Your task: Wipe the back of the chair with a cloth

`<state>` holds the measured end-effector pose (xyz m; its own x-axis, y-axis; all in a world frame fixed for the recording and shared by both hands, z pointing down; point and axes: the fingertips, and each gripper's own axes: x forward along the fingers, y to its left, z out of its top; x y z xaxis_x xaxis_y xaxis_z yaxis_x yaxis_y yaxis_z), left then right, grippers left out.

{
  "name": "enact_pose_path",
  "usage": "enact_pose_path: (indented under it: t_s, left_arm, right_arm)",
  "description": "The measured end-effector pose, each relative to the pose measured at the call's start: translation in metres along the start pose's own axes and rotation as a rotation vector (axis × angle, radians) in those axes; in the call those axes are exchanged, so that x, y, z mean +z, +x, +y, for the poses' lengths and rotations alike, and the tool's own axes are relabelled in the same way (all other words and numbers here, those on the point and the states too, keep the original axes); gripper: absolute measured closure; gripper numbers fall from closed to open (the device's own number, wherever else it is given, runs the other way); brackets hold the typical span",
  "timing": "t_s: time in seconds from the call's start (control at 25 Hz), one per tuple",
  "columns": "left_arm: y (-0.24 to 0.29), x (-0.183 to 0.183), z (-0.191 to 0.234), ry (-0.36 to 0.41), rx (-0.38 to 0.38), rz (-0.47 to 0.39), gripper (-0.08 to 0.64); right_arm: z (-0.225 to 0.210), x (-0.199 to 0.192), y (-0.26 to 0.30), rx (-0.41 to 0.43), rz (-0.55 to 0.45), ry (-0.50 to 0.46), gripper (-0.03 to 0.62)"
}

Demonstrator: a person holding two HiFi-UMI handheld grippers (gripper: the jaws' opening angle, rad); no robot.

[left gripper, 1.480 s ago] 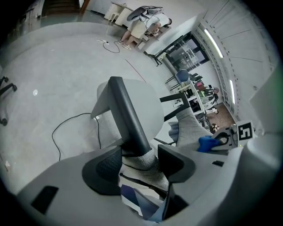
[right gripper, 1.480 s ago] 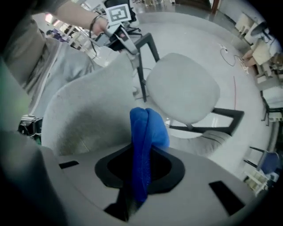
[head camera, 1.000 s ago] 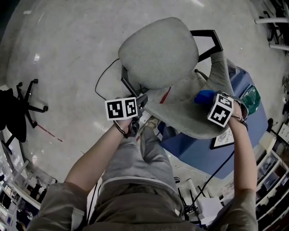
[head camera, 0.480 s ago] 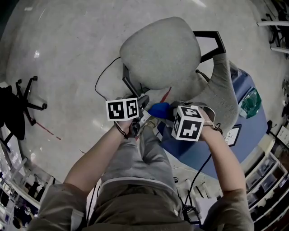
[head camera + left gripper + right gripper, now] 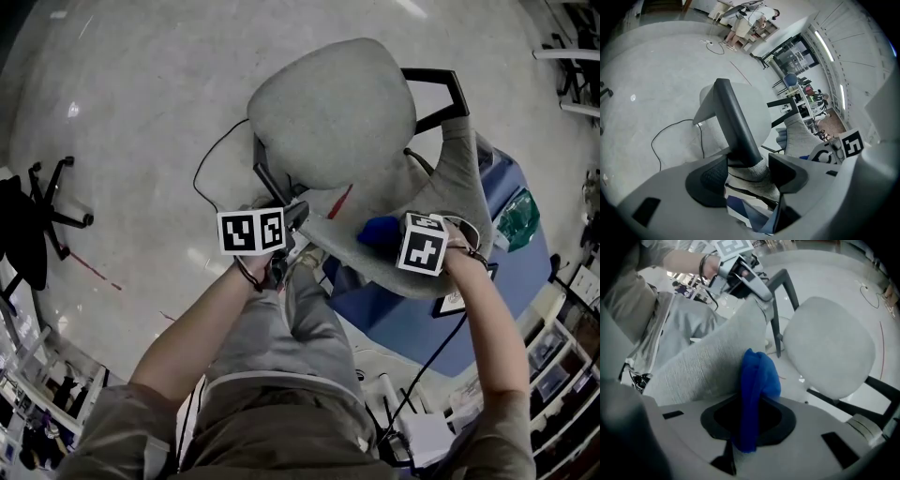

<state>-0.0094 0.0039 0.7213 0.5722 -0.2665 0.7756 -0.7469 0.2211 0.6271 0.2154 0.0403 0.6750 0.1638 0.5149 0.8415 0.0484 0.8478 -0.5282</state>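
Blue cloth, soft and light, is pinched by a fold in our right gripper, pressed midway along the stiff back; our left gripper, jaws just eased wider, clamps the arm.

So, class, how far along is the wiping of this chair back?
Done: the right gripper has the blue cloth clamped, and the left gripper grips the armrest bar. In hand: the cloth rests against the chair back. Left: nothing shows how much is already wiped.
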Motion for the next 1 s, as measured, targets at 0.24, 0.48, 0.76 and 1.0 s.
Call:
enact_pose_path:
  t_s: [0.24,0.48,0.76,1.0]
  left_arm:
    - [0.002,0.0,0.001,0.0,-0.004,0.009,0.27]
    - [0.002,0.001,0.0,0.0,-0.009,0.01,0.267]
    - [0.002,0.0,-0.001,0.002,-0.014,0.008,0.264]
    - [0.001,-0.001,-0.001,-0.005,-0.015,-0.008,0.264]
  right_arm:
    - [-0.08,-0.103,-0.03,-0.281,0.274,0.082,0.508]
    - [-0.145,-0.127,-0.056,-0.525,0.318,0.162,0.508]
    - [-0.076,-0.061,0.025,-0.21,0.222,0.093,0.508]
    - [-0.008,0.089,0.023,0.012,-0.167,0.03,0.508]
